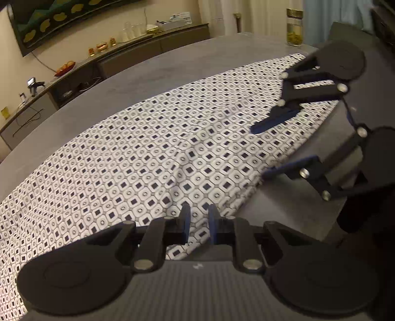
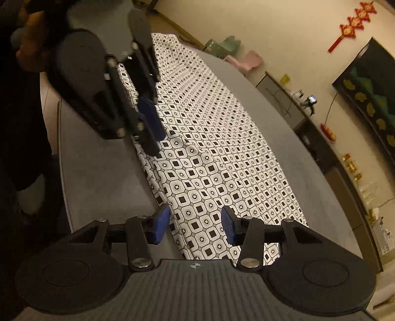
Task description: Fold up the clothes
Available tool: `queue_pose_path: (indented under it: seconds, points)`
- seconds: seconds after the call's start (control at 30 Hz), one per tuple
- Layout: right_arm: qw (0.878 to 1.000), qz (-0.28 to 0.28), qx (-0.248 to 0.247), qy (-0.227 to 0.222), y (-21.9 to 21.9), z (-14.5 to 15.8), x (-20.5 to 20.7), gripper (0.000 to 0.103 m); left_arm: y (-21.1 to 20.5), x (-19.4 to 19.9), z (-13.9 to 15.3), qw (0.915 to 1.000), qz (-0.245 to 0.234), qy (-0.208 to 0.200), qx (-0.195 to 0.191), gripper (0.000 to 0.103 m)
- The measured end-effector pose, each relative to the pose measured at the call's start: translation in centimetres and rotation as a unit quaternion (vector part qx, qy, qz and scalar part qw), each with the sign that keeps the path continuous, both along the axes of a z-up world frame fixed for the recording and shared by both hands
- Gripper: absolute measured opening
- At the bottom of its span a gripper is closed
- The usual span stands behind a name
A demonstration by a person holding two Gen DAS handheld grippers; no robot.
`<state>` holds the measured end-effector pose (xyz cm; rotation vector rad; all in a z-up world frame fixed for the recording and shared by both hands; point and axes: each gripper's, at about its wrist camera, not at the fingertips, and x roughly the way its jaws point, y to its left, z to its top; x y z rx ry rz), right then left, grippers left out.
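Observation:
A white garment with a dark square print (image 1: 148, 153) lies flat in a long strip on the grey table (image 1: 172, 61); it also shows in the right wrist view (image 2: 217, 158). My left gripper (image 1: 199, 226) hovers over the garment's near edge, its jaws a narrow gap apart with cloth showing between them; whether they pinch it is unclear. It also shows in the right wrist view (image 2: 151, 128). My right gripper (image 2: 195, 226) is open over the garment's near end and long edge, and also shows in the left wrist view (image 1: 261, 150).
A tall printed can (image 1: 294, 27) stands at the far table edge. A low sideboard (image 1: 103, 61) with cups, jars and a fruit bowl runs along the wall under a dark painting (image 1: 61, 17). Small pastel chairs (image 2: 244, 61) stand beyond the table.

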<state>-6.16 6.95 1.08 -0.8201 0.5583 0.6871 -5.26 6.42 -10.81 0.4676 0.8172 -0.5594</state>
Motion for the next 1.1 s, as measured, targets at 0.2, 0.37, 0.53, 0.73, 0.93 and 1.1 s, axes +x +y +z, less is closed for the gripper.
queue_pose_path:
  seconds: [0.2,0.37,0.53,0.73,0.93,1.1]
  points:
    - [1.000,-0.003,0.014,0.023,-0.4,1.3,0.6,0.040,-0.2,-0.7,0.0,0.9996,-0.022,-0.009,0.013,0.016]
    - [0.999,0.001,0.007,0.037,-0.3,1.5,0.8,0.040,-1.1,-1.1,-0.6,0.9987,-0.041,-0.018,0.023,0.016]
    - [0.999,0.011,-0.033,0.038,0.9,0.2,1.4,0.000,-0.8,-1.2,-0.2,0.9986,-0.033,-0.033,0.024,0.018]
    - [1.000,0.019,-0.019,0.008,0.5,1.9,-1.5,0.000,0.8,-0.8,2.2,0.9982,-0.015,-0.046,-0.035,0.018]
    - [0.999,0.029,-0.035,0.030,1.1,-0.4,-2.6,0.000,0.7,1.8,0.2,0.9995,0.006,-0.001,-0.032,0.018]
    - [0.998,0.037,-0.050,0.015,0.8,-0.6,-4.7,0.000,1.8,6.2,0.7,0.9968,0.076,-0.016,-0.019,0.018]
